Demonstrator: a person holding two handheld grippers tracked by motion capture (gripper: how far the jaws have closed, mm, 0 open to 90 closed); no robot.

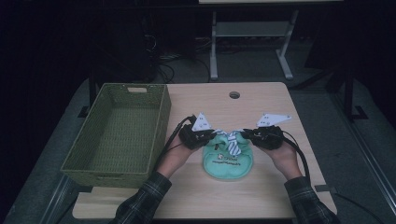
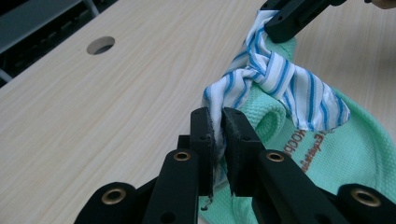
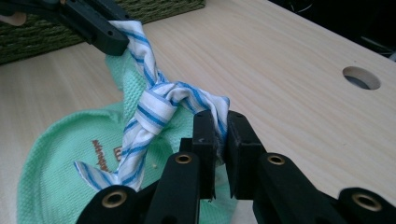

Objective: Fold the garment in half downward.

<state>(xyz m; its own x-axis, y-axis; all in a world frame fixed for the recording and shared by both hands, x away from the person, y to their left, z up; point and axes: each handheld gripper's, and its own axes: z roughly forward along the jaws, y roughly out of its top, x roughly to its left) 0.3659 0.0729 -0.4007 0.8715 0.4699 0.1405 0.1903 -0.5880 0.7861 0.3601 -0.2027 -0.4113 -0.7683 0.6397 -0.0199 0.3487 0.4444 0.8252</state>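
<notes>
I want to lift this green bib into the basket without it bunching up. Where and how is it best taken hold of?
Grip the green bib by its striped collar band, one end per gripper, coming in from the two sides level with the table. The band stands proud of the flat body, and the left gripper and right gripper are shut on its ends.

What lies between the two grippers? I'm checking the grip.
The knotted striped tie of the green bib, seen in the high view.

Left gripper [image 1: 208, 136]: held in the left hand [image 1: 175, 158], jaws pinched together, pointing inward.
Right gripper [image 1: 246, 135]: held in the right hand [image 1: 286, 156], jaws pinched together, facing the left.
Forearms: plaid-sleeved, entering from below.
</notes>
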